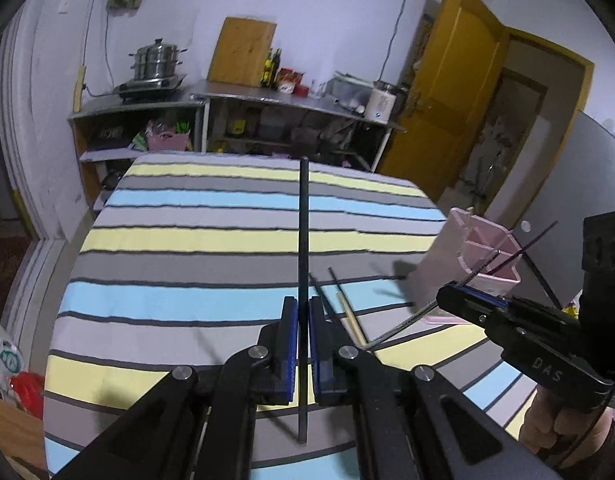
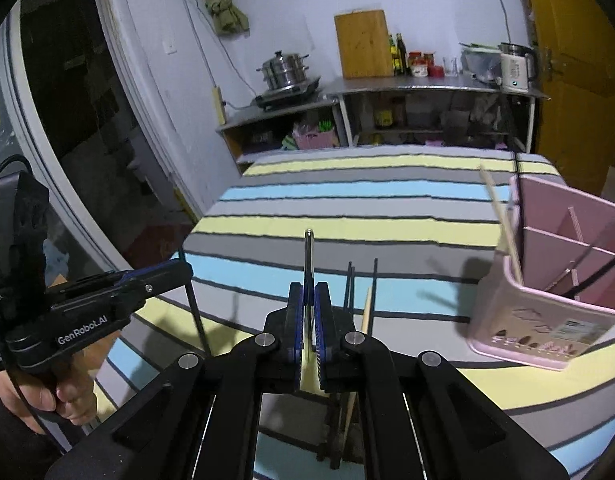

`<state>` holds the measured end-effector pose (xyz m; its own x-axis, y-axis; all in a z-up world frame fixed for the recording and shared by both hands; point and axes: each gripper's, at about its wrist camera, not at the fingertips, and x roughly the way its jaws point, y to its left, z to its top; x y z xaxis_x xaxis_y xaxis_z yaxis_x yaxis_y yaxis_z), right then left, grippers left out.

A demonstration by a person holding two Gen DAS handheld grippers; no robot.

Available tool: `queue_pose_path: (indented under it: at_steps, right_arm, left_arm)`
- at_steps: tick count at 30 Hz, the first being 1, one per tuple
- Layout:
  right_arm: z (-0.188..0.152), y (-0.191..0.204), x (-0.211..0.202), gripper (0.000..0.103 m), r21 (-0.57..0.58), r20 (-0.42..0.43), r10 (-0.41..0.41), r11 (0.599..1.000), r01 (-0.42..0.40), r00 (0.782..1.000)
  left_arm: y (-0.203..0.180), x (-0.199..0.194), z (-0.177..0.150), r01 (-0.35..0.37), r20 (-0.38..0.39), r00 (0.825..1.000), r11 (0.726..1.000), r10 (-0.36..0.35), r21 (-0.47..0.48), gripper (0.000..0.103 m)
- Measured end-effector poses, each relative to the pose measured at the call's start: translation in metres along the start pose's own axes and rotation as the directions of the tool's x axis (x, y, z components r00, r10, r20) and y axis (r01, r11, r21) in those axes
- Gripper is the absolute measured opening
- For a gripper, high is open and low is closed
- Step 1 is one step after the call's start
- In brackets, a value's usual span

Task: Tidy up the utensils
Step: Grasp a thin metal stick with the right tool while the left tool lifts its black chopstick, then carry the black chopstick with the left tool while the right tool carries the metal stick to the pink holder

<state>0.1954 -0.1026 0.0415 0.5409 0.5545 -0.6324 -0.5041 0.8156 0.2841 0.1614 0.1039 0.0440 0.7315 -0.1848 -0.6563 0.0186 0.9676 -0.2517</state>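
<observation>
My left gripper (image 1: 303, 305) is shut on a black chopstick (image 1: 303, 220), which stands upright between the blue pads, above the striped table (image 1: 187, 236). My right gripper (image 2: 309, 292) is shut on a thin flat metal utensil (image 2: 308, 248) seen edge-on; what kind it is I cannot tell. Each gripper shows in the other's view: the right gripper (image 1: 443, 294) beside the pink divided holder (image 1: 487, 252), the left gripper (image 2: 183, 270) with its chopstick (image 2: 197, 312) hanging down. The holder (image 2: 547, 312) holds a wooden chopstick (image 2: 503, 224) and dark sticks. Black chopsticks (image 2: 349, 292) and a wooden chopstick (image 2: 366, 310) lie on the cloth.
A hand (image 2: 67, 396) grips the left tool's handle. Behind the table stand metal shelves (image 1: 291, 100) with a steel pot (image 1: 157, 60), a cutting board (image 1: 241, 52) and bottles. A yellow door (image 1: 455, 92) is at the right and the table's edge (image 1: 67, 280) drops off at the left.
</observation>
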Motion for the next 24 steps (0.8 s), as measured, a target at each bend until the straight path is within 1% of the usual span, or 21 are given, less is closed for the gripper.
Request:
queue_pose_path:
  at_steps: [5,9,16,24]
  right_arm:
    - [0.001,-0.005,-0.023,0.005,0.013,0.040,-0.011,1.000,0.010,0.999]
    - [0.000,-0.011,-0.043,0.005,0.020,0.067,-0.023,1.000,0.022,0.997]
    - [-0.009,-0.028,-0.067,0.005,0.058,0.088,-0.052,0.997,0.047,0.995]
    - [-0.029,-0.059,-0.081,0.005,0.135,0.070,-0.102,0.986,0.092,0.992]
  left_arm:
    - [-0.018,-0.013,0.008,0.033,0.016,0.999,0.999,-0.033,0.016,0.005]
    - [-0.032,-0.017,0.011,0.073,0.016,0.997,0.997,-0.074,0.024,0.005]
    - [-0.056,-0.015,0.004,0.125,-0.021,0.992,0.991,-0.124,0.046,0.005]
    - [-0.089,-0.003,-0.006,0.180,-0.071,0.982,0.980,-0.174,0.084,0.005]
